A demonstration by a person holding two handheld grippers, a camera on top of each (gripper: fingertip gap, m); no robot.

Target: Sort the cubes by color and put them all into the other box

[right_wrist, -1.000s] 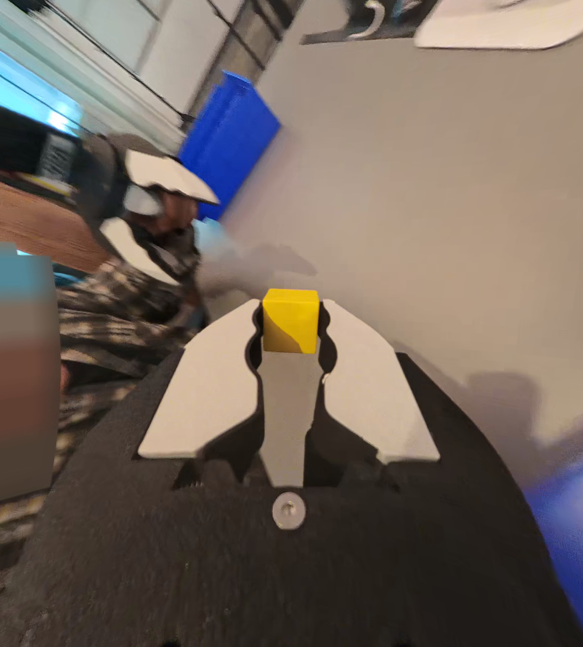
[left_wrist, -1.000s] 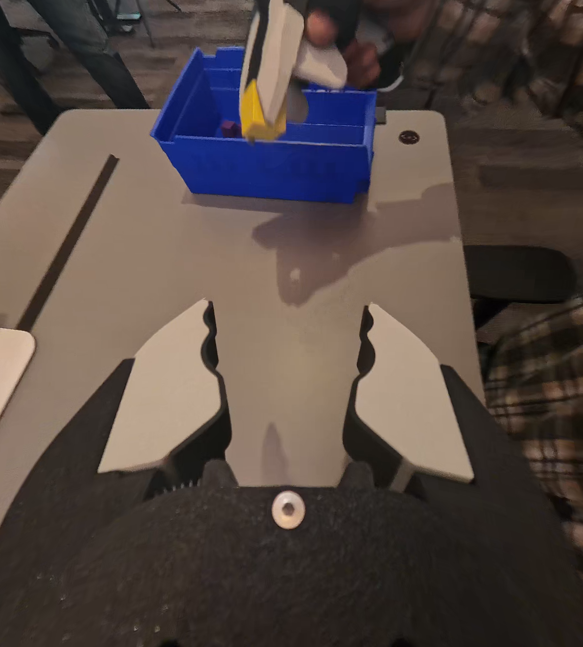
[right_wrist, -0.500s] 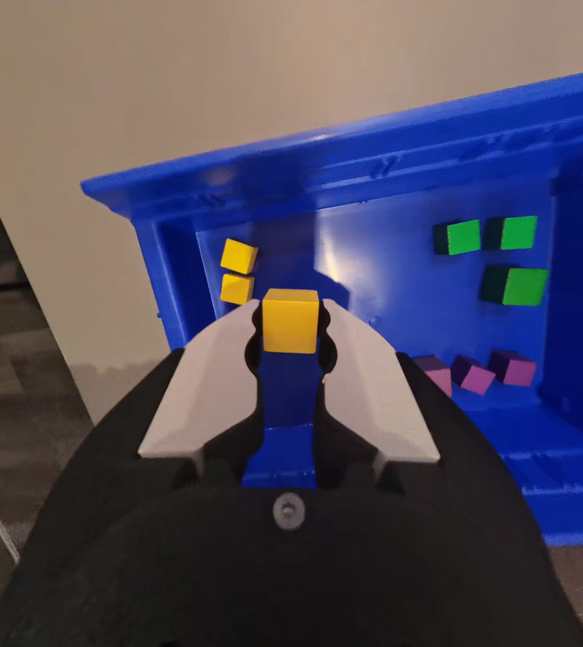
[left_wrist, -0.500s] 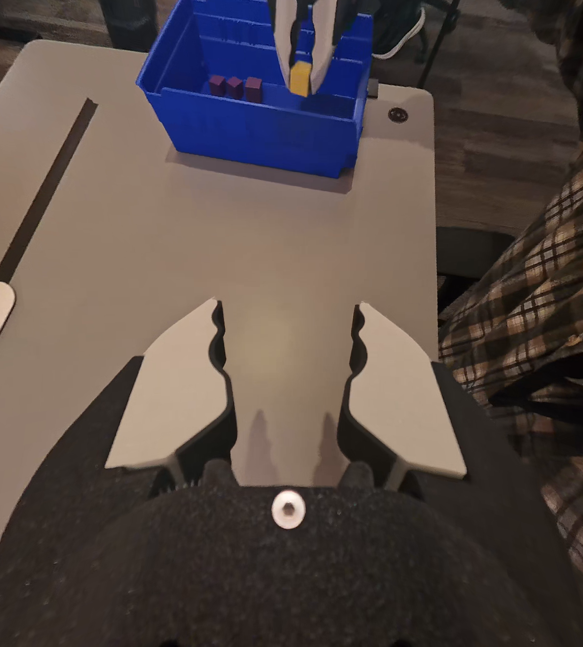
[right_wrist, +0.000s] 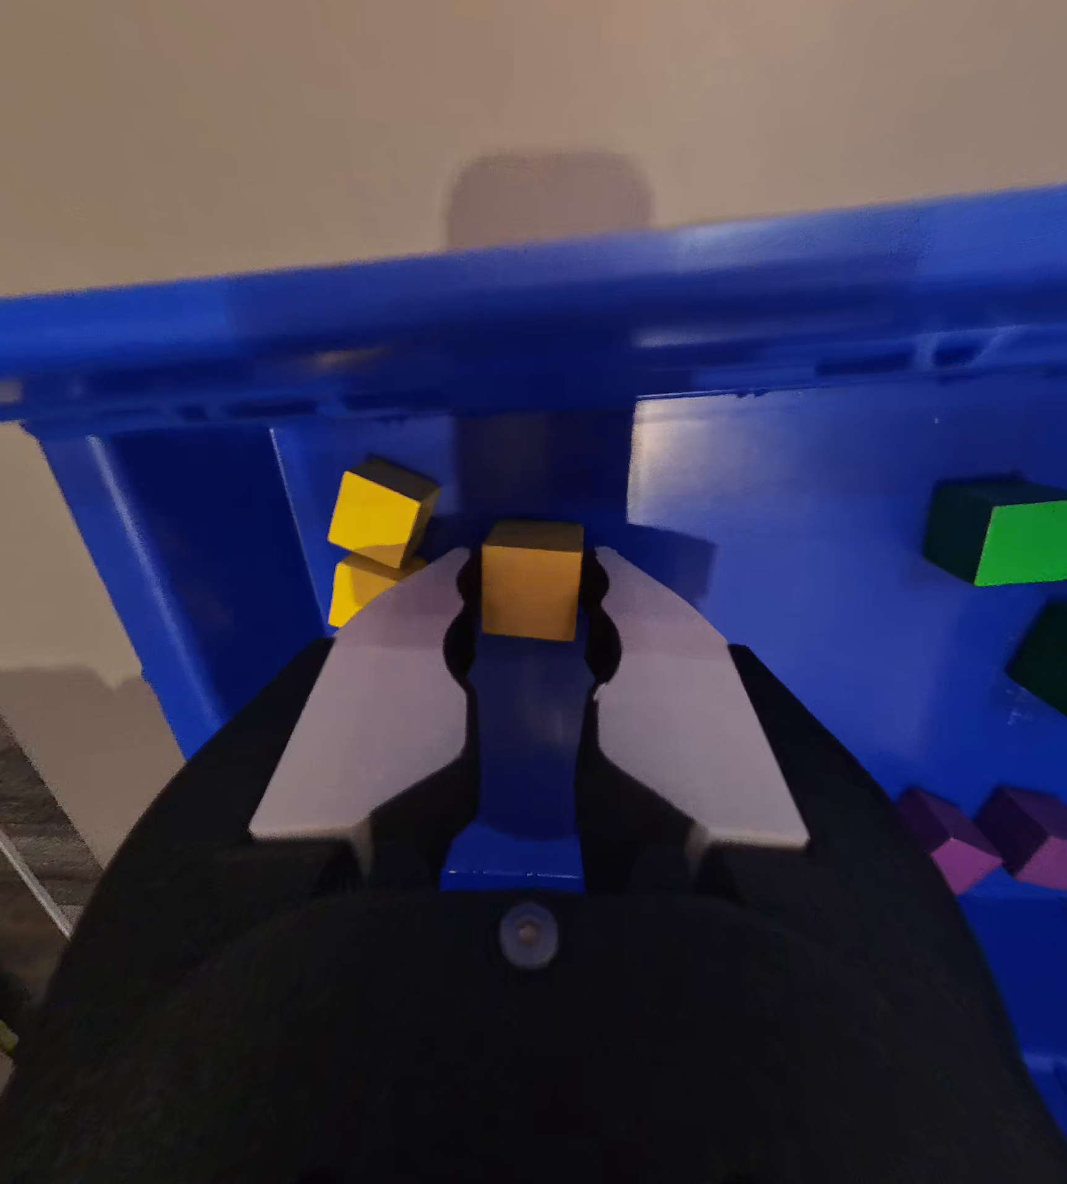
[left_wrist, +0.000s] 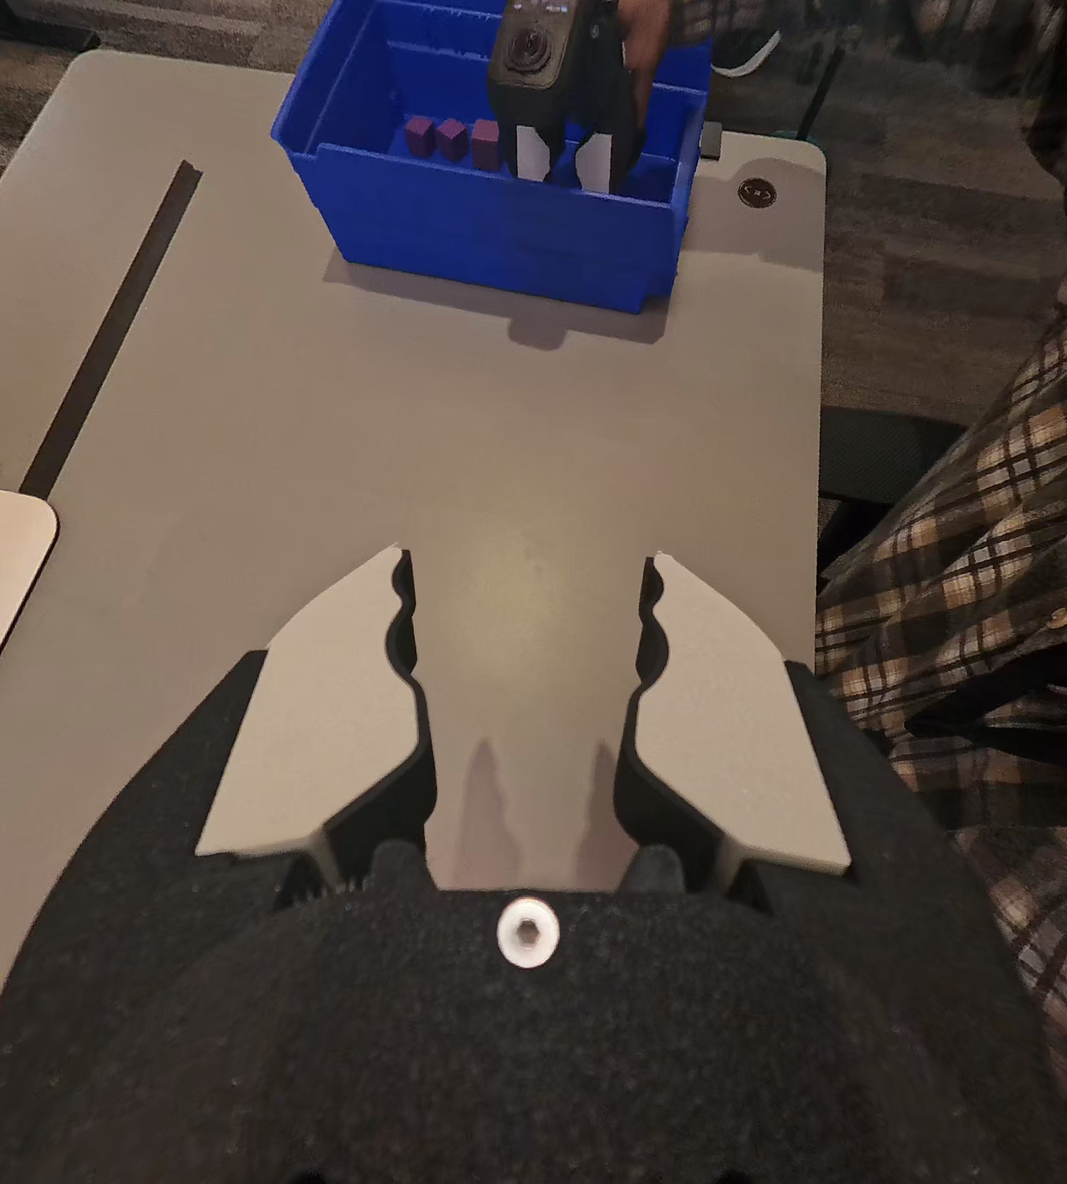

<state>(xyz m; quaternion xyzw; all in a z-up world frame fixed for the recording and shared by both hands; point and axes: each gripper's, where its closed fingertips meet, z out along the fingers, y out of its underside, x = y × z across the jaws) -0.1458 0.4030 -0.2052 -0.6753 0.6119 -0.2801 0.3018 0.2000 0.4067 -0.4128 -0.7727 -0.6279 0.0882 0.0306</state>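
Right wrist view alone shows green cubes (right_wrist: 1031, 541) at right; right gripper (right_wrist: 531, 564) jaws clasp a yellow cube (right_wrist: 531, 583) at frame centre inside the blue box (right_wrist: 518, 307). Left gripper (left_wrist: 528, 557) jaws stand wide above the worktop (left_wrist: 454, 416).

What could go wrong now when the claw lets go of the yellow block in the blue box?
1. The right gripper holds a yellow cube close beside the two yellow cubes already in the blue box. Opening might let a finger nudge them out of their group.
2. Whether the held cube touches the floor of the box cannot be told; released too high, it might bounce toward the green cubes.
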